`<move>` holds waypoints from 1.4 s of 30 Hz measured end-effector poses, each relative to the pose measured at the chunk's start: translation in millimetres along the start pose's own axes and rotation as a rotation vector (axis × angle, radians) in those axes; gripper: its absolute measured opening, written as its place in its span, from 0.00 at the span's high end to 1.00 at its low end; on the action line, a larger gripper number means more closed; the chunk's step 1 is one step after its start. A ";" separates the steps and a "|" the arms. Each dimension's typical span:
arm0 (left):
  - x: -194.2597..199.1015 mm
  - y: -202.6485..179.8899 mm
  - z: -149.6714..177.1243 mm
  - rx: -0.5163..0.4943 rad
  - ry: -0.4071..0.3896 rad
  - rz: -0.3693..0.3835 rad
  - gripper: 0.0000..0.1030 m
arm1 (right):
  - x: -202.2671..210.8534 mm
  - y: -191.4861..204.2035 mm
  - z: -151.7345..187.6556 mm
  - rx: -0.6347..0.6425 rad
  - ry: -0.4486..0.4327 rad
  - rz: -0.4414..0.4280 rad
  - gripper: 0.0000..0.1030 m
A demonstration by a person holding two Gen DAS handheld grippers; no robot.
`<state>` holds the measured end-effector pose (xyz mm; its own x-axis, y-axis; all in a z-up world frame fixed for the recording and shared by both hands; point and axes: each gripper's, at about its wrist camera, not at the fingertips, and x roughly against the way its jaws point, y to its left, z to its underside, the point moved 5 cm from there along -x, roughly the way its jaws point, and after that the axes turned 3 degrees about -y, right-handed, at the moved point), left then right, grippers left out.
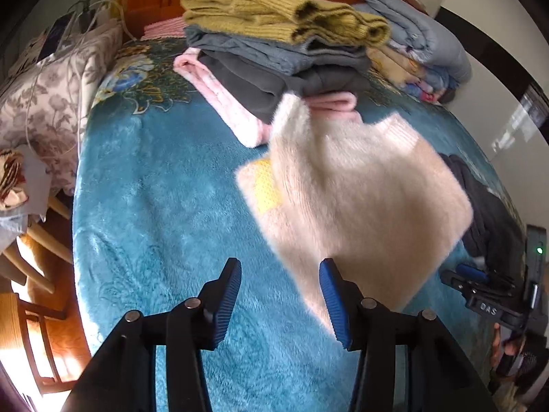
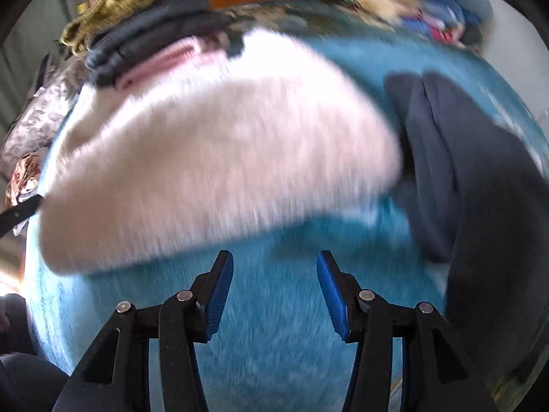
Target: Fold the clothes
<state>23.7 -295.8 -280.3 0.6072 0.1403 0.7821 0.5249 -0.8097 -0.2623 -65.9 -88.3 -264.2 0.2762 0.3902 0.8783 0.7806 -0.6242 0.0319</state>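
Sweater [image 1: 357,185]: cream, fluffy, lies on blanket [image 1: 154,206], 12 o'clock of both tongs. Likely light, limp, snag-prone; grip near hem corners. Left tongs [image 1: 279,297] wide, empty; right tongs [image 2: 274,292] likewise.

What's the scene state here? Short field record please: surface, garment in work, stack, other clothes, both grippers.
surface: teal plush blanket covering a bed
garment in work: cream fuzzy sweater, folded, lying on the blanket, blurred in the right wrist view
stack: folded pile behind it, yellow knit sweater on top, grey items under it, pink one lowest
other clothes: dark garment to the right of the sweater
left gripper: open, empty
right gripper: open, empty
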 end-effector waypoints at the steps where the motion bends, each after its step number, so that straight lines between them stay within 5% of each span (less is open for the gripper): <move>1: 0.8 -1.4 5.5 -0.025 0.011 0.012 0.50 | -1.5 1.8 5.9 -0.007 0.007 0.003 0.49; 9: -21.7 -19.8 37.6 -0.130 0.074 0.018 0.50 | -9.4 16.9 10.7 0.002 -0.042 0.064 0.33; 17: -32.9 -16.5 35.2 -0.163 -0.015 0.014 0.35 | -16.4 18.8 7.7 -0.058 -0.135 0.146 0.11; 27: -28.2 -10.8 38.7 -0.151 -0.098 -0.005 0.31 | -9.6 29.6 14.0 -0.070 -0.169 0.221 0.11; 34: -32.7 -0.2 36.4 -0.111 -0.110 -0.070 0.07 | -15.1 36.7 17.4 -0.079 -0.176 0.197 0.11; 42: -35.2 3.4 36.5 -0.087 -0.109 -0.099 0.00 | -19.2 50.5 16.2 -0.033 -0.183 0.207 0.05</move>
<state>25.9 -282.6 -329.4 0.6185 0.2787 0.7347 0.5345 -0.8346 -0.1334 -22.6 -116.3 -287.2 0.5272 0.3655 0.7671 0.6789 -0.7241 -0.1216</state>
